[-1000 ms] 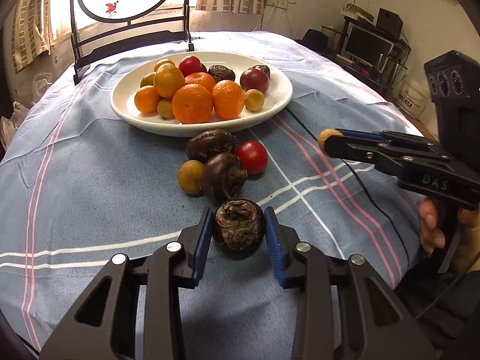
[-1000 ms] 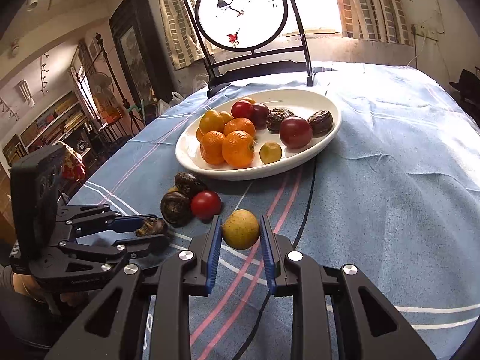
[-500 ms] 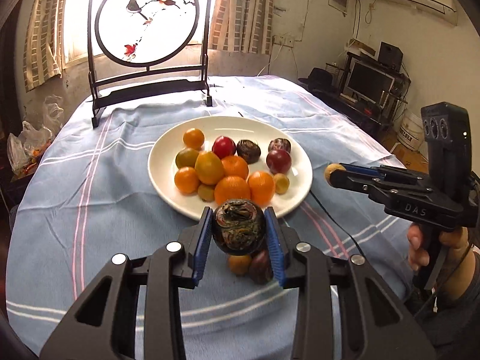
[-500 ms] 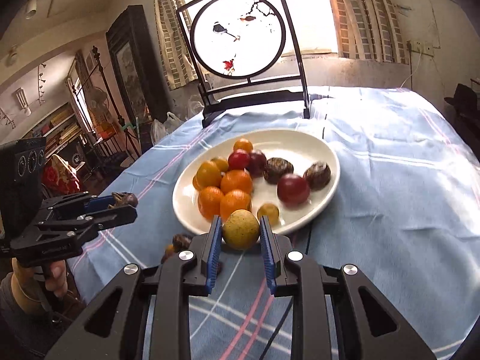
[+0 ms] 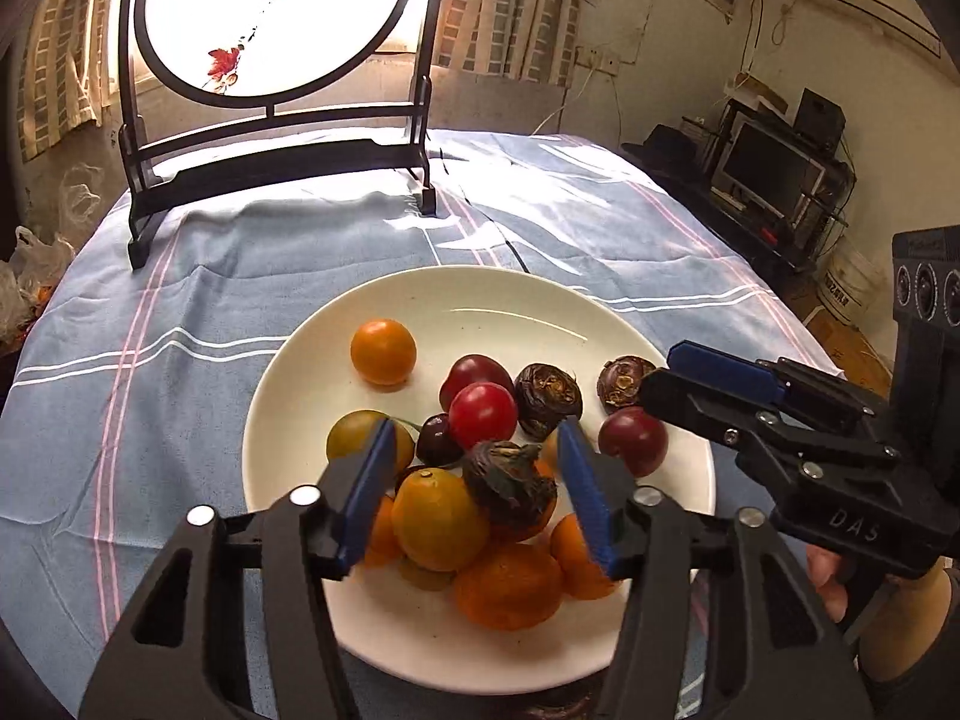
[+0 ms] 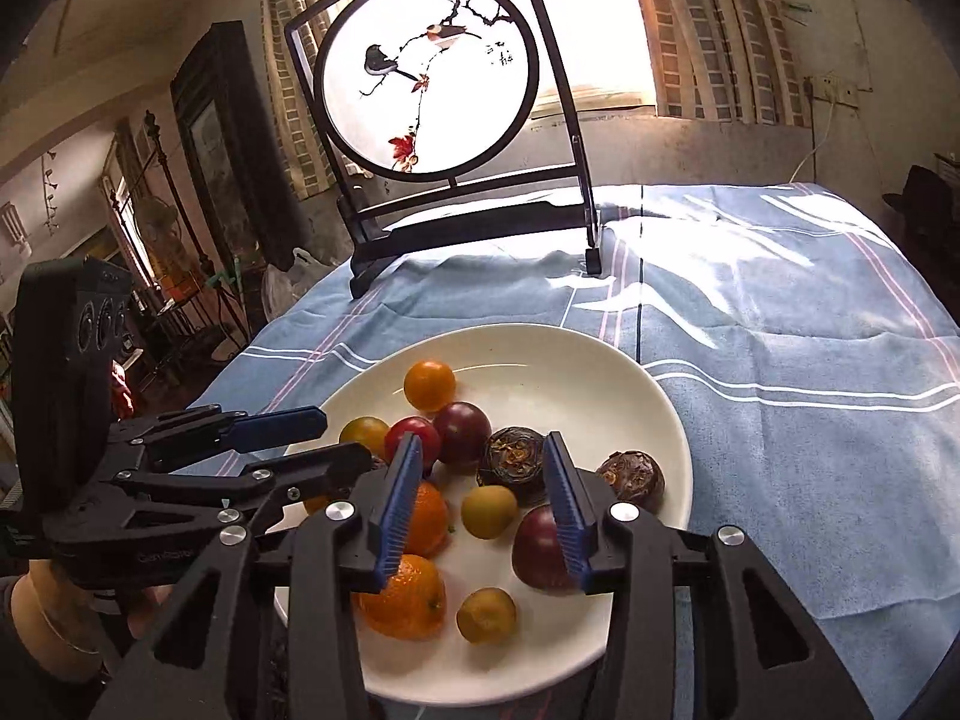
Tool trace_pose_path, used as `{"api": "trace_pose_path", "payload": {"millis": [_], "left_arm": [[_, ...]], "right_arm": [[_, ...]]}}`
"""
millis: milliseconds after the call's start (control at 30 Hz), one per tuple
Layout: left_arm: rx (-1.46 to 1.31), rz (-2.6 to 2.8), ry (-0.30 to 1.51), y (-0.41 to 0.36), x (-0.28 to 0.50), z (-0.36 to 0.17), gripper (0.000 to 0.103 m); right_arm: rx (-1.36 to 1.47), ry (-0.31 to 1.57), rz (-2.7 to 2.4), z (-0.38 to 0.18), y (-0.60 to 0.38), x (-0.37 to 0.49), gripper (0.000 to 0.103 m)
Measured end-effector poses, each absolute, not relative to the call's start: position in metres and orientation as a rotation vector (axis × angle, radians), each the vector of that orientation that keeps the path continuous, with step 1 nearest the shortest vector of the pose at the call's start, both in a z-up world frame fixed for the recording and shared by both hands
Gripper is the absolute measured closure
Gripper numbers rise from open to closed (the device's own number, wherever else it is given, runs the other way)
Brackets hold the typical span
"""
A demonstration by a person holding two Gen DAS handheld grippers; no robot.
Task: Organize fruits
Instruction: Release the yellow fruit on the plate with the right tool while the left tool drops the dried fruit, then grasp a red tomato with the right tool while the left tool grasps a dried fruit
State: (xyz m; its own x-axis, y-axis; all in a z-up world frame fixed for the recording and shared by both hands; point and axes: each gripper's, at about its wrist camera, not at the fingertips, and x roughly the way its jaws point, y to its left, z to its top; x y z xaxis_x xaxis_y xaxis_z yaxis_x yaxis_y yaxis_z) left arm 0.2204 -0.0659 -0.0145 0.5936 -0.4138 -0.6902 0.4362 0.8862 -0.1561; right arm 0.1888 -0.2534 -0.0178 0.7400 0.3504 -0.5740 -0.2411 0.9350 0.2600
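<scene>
A white plate (image 5: 480, 282) (image 6: 540, 336) holds oranges, red plums, dark water chestnuts and small yellow fruits. My left gripper (image 5: 474, 498) (image 6: 342, 438) hovers over the near pile with its jaws opening. A dark water chestnut (image 5: 510, 483) rests on the oranges between the pads, free of both. My right gripper (image 6: 483, 504) (image 5: 666, 372) hangs over the plate's right side, jaws opening as well. A small yellow fruit (image 6: 489, 510) lies between its pads and touches neither. Another yellow fruit (image 6: 486, 615) sits nearer on the plate.
A round painted screen in a black frame (image 5: 264, 18) (image 6: 429, 90) stands at the table's far end. A black cable (image 6: 641, 300) crosses the blue striped cloth (image 5: 180, 276) behind the plate. A hand (image 5: 834, 582) grips the right tool. Shelves with a monitor (image 5: 774, 168) stand beyond the table's right edge.
Both grippers travelled forward and up from the cloth to above the plate. Each then opened, letting go of the water chestnut and the yellow fruit.
</scene>
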Motion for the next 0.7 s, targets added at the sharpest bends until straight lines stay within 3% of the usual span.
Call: {"api": "trace_pose_path", "payload": {"millis": [67,467,700], "left_arm": [[0.028,-0.485,0.770,-0.060,0.211,-0.010,0.036],[0.166,-0.544,0.796,-0.024,0.092,-0.044,0.036],[0.296,-0.552,0.785,-0.058,0.062,-0.069,0.058]], "right_arm": [[0.171,0.659,0.336,-0.017,-0.254,0.182,0.060],[-0.001,0.721,0.462,-0.046,-0.221,0.069,0.060],[0.132,0.725,0.428,-0.055,-0.245,0.066,0.060]]}}
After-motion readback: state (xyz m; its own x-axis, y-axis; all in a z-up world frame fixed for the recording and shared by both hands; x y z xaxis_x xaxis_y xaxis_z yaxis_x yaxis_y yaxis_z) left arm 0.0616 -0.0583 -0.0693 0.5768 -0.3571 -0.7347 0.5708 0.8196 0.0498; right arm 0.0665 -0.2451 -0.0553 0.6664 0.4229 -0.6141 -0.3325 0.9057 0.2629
